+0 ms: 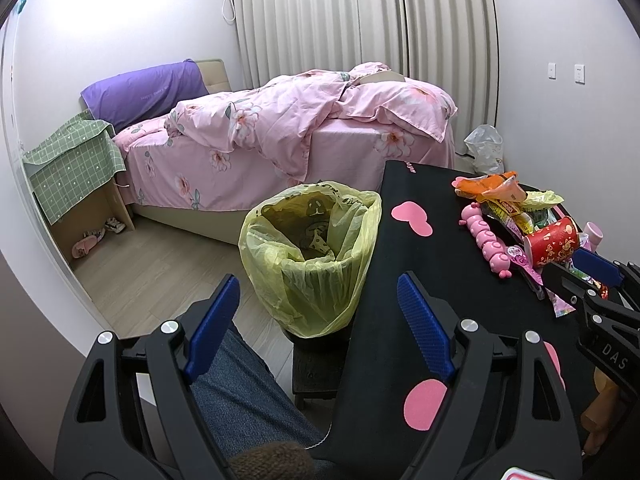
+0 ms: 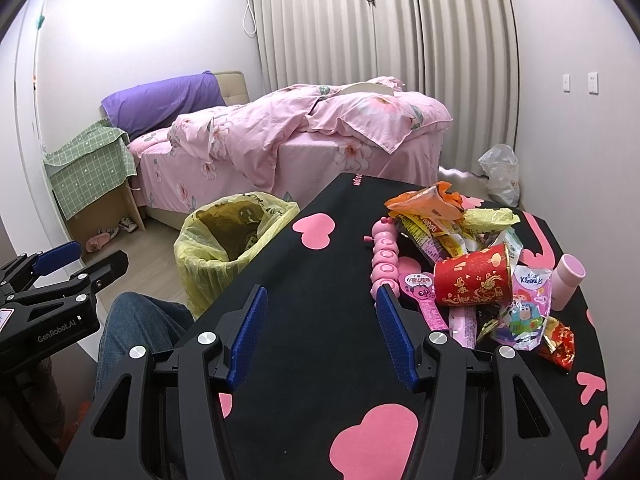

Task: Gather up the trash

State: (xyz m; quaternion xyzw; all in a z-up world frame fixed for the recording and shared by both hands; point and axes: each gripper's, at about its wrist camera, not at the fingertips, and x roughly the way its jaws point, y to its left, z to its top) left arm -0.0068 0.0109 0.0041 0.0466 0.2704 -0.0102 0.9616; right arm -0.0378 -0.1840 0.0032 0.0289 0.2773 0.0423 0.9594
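Right now the trash pile (image 2: 476, 264) sits on the far right part of the black surface (image 2: 320, 340) with pink hearts. Its red paper cup (image 2: 474, 280) lies on its side, long axis roughly left-right, mouth toward the right in the right wrist view. A pink caterpillar toy (image 2: 384, 256) stretches away from the camera along the pile's left edge, head at the far end. Wrappers overlap so heavily that their count is hard to make out; a Kleenex packet (image 2: 528, 308) lies at the near side, partly tucked behind the cup.

Beside the surface's left edge stands the trash bin (image 1: 308, 256), its yellow liner mouth open upward; its base is cut off by the surface edge and a dark stool.

The right gripper (image 2: 320, 320) hovers above the surface, jaws spread wide and holding nothing, right fingertip (image 2: 386, 300) just by the toy's near end. The left gripper (image 1: 316, 300) points toward the bin, likewise gaping and empty, above a denim-clad leg (image 1: 248, 392).
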